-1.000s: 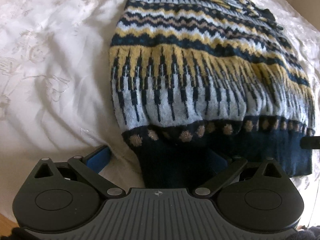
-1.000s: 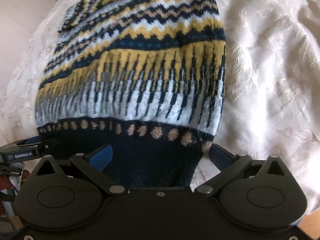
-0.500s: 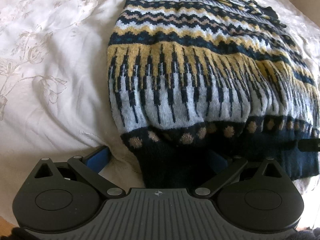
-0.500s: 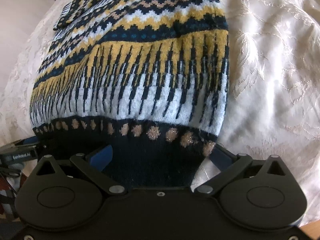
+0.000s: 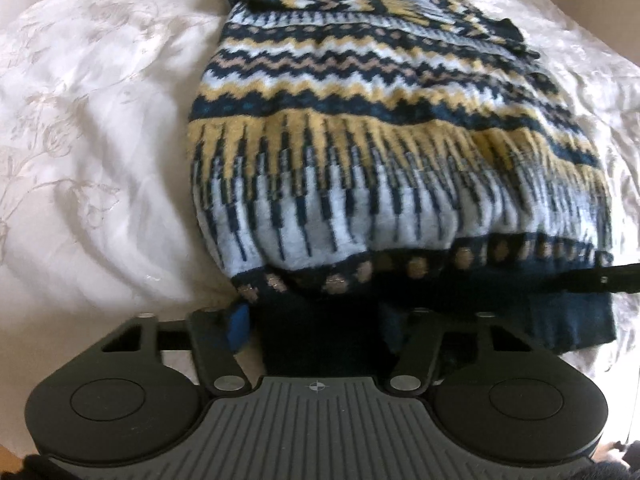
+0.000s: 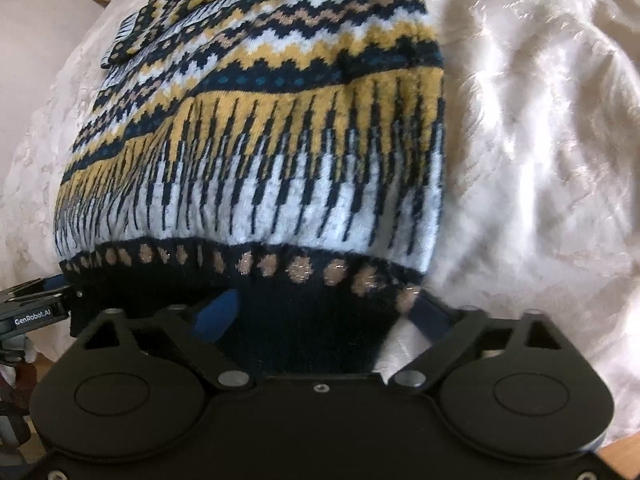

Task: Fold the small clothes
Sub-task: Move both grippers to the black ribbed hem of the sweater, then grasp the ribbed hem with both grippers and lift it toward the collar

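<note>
A patterned knitted sweater [image 5: 392, 152] lies flat on a bed [image 5: 100, 128] covered in white embroidered fabric, its dark ribbed hem [image 6: 312, 328] toward the near edge. The 2 hand-held grippers work the hem together, 1 at each corner, most likely so it can be lifted evenly and carried over for a fold.

The left hand-held gripper [image 5: 316, 320] is closing with the hem's left corner between its fingers; the cloth already bunches there, though full pressure cannot be confirmed. The right hand-held gripper [image 6: 324, 316] is closing too, set wider, with the hem's right corner between its fingers and not yet pinched.

The left view shows the sleeves folded across the far end of the sweater and the other tool's tip at the hem. The right view shows the left tool's side, plus the wooden edge of the bed at the lower right corner [image 6: 624, 444].
</note>
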Tool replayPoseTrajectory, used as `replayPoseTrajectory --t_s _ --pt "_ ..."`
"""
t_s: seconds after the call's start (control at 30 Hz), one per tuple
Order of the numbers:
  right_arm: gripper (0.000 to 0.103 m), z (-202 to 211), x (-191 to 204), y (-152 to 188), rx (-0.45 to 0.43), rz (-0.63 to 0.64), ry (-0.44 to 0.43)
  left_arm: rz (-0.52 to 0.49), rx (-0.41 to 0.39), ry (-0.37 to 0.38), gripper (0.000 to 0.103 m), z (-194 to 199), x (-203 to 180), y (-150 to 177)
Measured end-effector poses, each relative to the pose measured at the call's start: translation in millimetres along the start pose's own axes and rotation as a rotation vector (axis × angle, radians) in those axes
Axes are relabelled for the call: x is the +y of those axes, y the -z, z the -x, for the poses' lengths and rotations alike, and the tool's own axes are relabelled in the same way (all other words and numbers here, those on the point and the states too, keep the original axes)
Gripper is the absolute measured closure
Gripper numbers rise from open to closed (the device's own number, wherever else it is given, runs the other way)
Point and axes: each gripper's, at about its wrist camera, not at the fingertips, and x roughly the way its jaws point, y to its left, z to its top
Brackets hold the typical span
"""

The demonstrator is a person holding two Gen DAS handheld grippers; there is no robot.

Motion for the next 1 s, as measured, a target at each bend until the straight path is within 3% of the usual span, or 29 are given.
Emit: replayPoseTrajectory --t_s 0.03,0.07,0.13,0.23,0.5,1.0 --pt "0.04 3 -1 1 -0.004 0.0 0.003 -0.004 -0.003 -0.001 0.057 0 -2 -1" --pt "0.061 6 -4 3 -0.006 -0.005 -0.009 -0.005 -0.006 0.0 0.06 1 -4 -1" --pt "0.09 12 -13 6 0.011 -0.04 -0.092 0.01 -0.017 0.0 0.078 4 -8 -1" --pt "0.09 21 -7 11 -0.003 -0.031 -0.11 0.042 -0.036 -0.002 0.087 7 -9 -4" --pt "0.091 62 10 10 -0.131 -0.048 -0.227 0.097 -0.133 0.04 0.091 45 -1 -8" --pt "0.091 126 23 -43 -0.361 -0.073 -0.343 0.101 -0.369 0.11 0.092 103 -9 -87"
